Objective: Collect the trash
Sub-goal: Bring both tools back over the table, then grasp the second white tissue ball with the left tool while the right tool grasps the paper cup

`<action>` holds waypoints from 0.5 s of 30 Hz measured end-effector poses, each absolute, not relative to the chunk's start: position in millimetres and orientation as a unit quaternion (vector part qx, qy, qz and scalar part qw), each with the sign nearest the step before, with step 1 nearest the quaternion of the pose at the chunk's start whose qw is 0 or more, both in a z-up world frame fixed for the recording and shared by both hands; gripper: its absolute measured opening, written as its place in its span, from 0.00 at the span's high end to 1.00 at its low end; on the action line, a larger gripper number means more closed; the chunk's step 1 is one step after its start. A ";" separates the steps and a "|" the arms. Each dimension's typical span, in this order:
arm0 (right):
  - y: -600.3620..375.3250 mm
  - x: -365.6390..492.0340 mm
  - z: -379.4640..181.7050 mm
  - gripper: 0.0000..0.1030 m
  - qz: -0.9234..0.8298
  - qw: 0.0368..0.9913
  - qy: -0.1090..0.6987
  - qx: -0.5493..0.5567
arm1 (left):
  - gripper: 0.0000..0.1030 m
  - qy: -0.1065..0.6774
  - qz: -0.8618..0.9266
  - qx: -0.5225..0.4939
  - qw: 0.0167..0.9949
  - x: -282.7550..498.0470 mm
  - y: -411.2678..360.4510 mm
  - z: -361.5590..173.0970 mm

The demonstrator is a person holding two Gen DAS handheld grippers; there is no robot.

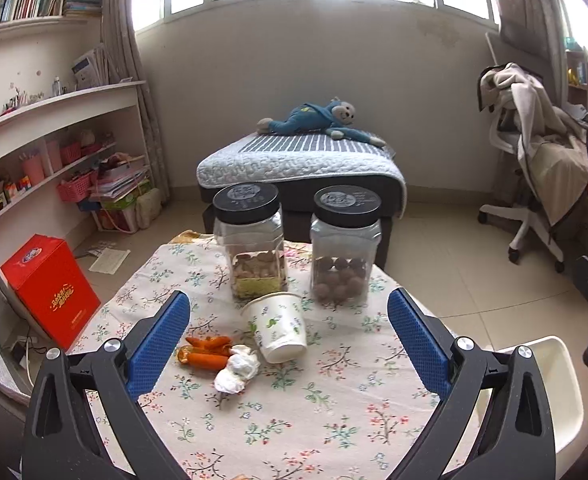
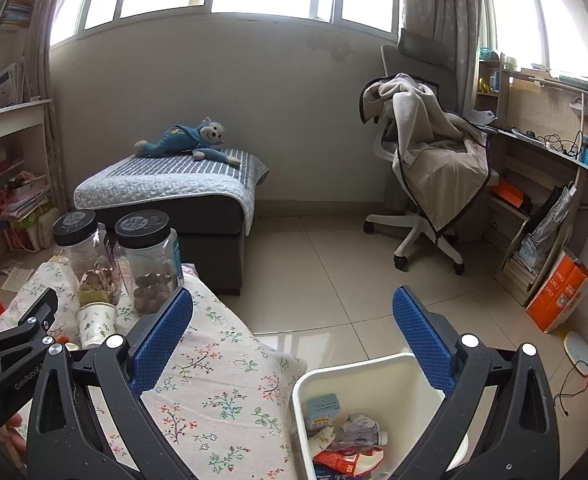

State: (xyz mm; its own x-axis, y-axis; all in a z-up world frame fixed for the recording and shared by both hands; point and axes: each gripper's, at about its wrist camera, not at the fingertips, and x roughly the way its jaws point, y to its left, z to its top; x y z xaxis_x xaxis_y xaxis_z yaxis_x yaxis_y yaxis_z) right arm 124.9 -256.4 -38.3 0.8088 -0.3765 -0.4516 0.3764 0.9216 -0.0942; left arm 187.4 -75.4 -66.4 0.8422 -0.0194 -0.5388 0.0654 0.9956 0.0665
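Two black-lidded jars [image 1: 250, 240] [image 1: 345, 244] stand on the floral tablecloth [image 1: 333, 420]; a plush monkey [image 1: 317, 120] lies on the ottoman [image 1: 294, 168].

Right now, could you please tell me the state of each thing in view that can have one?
Left gripper: open, empty.
Right gripper: open, empty.
Paper cup: tipped on its side on the table.
Left jar: upright, lid on, partly filled.
Right jar: upright, lid on, partly filled.
Crumpled tissue: lying on the tablecloth.
Trash bin: uncovered, trash inside.

My left gripper [image 1: 290, 336], jaws wide: tipped paper cup [image 1: 278, 327], crumpled tissue [image 1: 238, 369], orange wrapper [image 1: 206, 352], two jars [image 1: 250, 240].
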 end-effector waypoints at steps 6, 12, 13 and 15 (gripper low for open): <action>-218.4 147.4 -51.3 0.07 -0.167 0.951 0.261 -0.028 | 0.07 0.395 -0.023 0.044 0.917 235.2 -30.4 -119.8; -205.2 168.2 -62.7 0.07 -0.151 0.944 0.291 -0.033 | 0.11 0.454 -0.039 0.058 0.888 264.0 -10.1 -180.4; -204.0 172.0 -65.2 0.07 -0.149 0.943 0.297 -0.034 | 0.17 0.459 -0.047 0.057 0.886 267.9 -10.6 -187.1; -202.8 179.4 -70.5 0.07 -0.146 0.939 0.309 -0.033 | 0.23 0.470 -0.064 0.059 0.879 274.7 -14.5 -199.2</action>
State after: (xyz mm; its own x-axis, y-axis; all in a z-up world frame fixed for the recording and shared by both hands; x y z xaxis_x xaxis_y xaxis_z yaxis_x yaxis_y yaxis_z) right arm 179.4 -202.8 -70.5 0.7663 -0.2951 -0.5707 0.2549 0.9550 -0.1516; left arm 274.7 -14.5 -199.2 0.5508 -0.0571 -0.8327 0.1675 0.9849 0.0432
